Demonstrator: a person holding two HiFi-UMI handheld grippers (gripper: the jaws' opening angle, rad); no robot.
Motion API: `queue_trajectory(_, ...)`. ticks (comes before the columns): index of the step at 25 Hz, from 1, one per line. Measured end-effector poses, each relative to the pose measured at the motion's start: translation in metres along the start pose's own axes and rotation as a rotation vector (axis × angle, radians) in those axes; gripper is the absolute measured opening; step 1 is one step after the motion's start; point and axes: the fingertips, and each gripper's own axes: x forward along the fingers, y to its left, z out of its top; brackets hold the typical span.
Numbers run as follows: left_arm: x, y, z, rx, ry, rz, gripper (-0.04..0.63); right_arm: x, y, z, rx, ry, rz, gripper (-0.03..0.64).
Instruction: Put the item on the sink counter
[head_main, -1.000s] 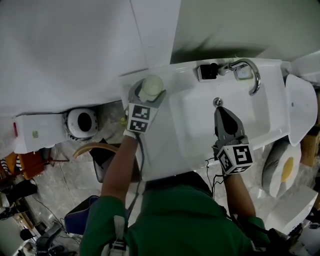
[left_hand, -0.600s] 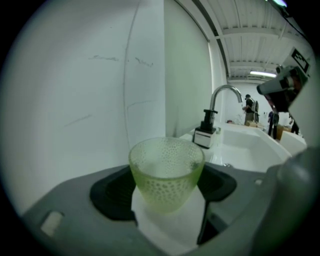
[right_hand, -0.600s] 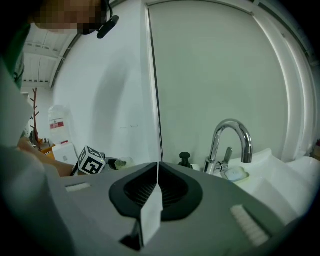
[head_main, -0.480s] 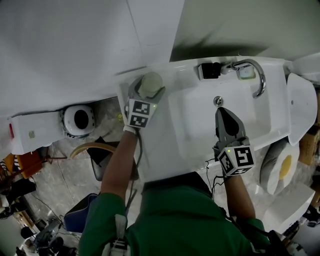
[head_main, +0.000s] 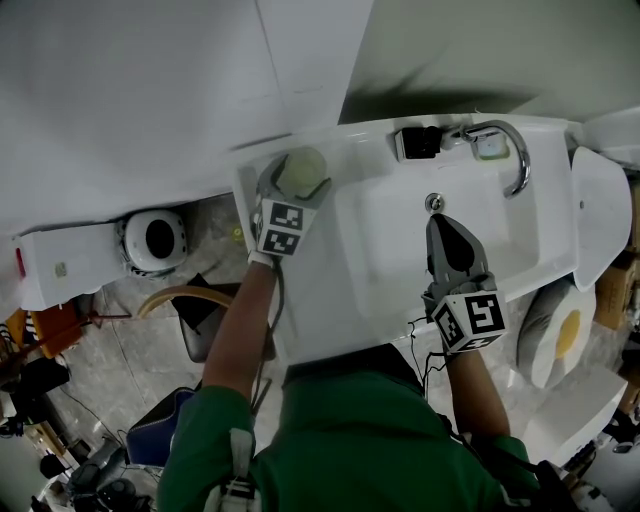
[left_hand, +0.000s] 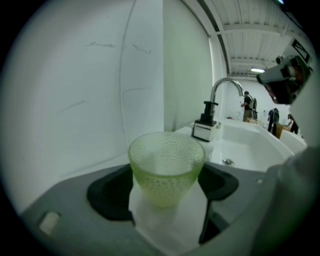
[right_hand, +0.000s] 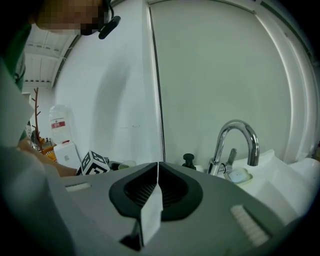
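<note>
A green dimpled glass cup stands upright on the white sink counter at its far left corner, close to the wall. My left gripper reaches around the cup, one black pad on each side. Its jaws have just been opening, and the cup is still between them with its base on the counter. My right gripper is shut with nothing in it and hovers over the basin, near the drain.
A chrome faucet, a black soap dispenser and a soap dish line the back of the sink. The wall runs just behind the cup. A toilet stands on the floor to the left of the counter.
The left gripper has sunk a little with the cup, which now rests on the counter, and its jaws stand slightly wider. The right gripper has stayed put.
</note>
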Motion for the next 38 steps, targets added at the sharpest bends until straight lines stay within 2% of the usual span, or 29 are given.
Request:
queue_trajectory(3,-0.007,-0.003,-0.001,-0.023,0.012,-0.005,0.423,0.000,0.003,0.003,-0.004,-0.010,0.012,0.006)
queue_trajectory(9,-0.039,-0.004,0.003,-0.039,-0.002,0.017,0.425,-0.001,0.016,0.009,0.010,-0.024,0.034,0.006)
queue_trajectory(14,-0.087,0.000,0.019,-0.089,-0.065,0.073,0.402,-0.007,0.021,0.027,0.000,-0.074,0.049,0.006)
queue_trajectory(25,-0.214,-0.012,0.107,-0.116,-0.290,0.197,0.165,-0.040,0.042,0.071,-0.020,-0.204,0.084,0.006)
queue_trajectory(28,-0.243,-0.014,0.123,-0.103,-0.333,0.229,0.092,-0.049,0.050,0.084,-0.032,-0.236,0.094,0.006)
queue_trajectory(31,-0.267,-0.016,0.139,-0.124,-0.386,0.259,0.040,-0.058,0.056,0.096,-0.041,-0.261,0.101,0.006)
queue_trajectory(35,-0.291,-0.022,0.162,-0.115,-0.446,0.286,0.000,-0.072,0.065,0.115,-0.058,-0.305,0.116,0.006)
queue_trajectory(38,-0.308,-0.023,0.178,-0.100,-0.471,0.311,-0.002,-0.085,0.071,0.134,-0.076,-0.350,0.127,0.006)
